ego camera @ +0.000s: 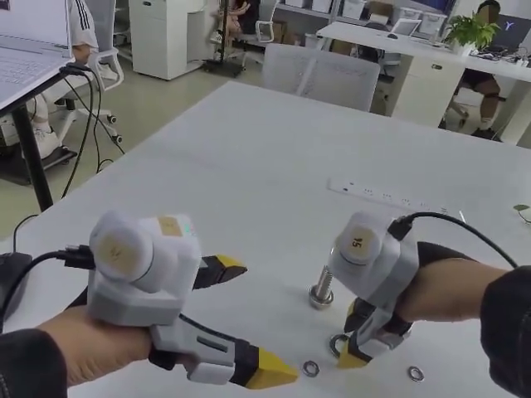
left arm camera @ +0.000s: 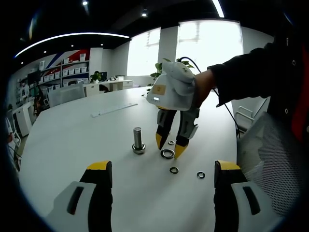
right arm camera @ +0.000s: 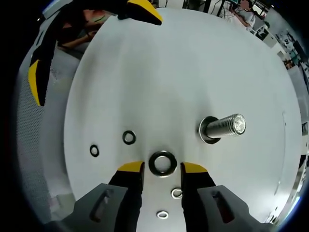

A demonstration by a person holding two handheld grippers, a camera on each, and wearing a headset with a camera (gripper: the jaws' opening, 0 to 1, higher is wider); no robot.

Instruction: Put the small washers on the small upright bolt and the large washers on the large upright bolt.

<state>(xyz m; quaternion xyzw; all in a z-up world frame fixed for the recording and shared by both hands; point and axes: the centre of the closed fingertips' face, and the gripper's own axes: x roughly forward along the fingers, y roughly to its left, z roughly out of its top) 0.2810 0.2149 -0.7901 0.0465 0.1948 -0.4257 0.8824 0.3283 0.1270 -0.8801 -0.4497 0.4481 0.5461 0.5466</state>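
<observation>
Upright bolt [ego camera: 322, 286] stands on the white table [ego camera: 249, 182], long axis vertical, free end up. Right gripper [left arm camera: 169, 148] points down, jaws apart, straddling a large washer [right arm camera: 162, 163] that lies flat near the bolt, unclamped. Left gripper [ego camera: 253, 317] is spread wide, holding nothing. Small washers [right arm camera: 129, 137] lie flat nearby.

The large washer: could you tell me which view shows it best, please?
The right gripper view: the large washer lies whole and close, just ahead of the open jaws. The left gripper view shows it small, by the right gripper; the head view has it partly hidden.
</observation>
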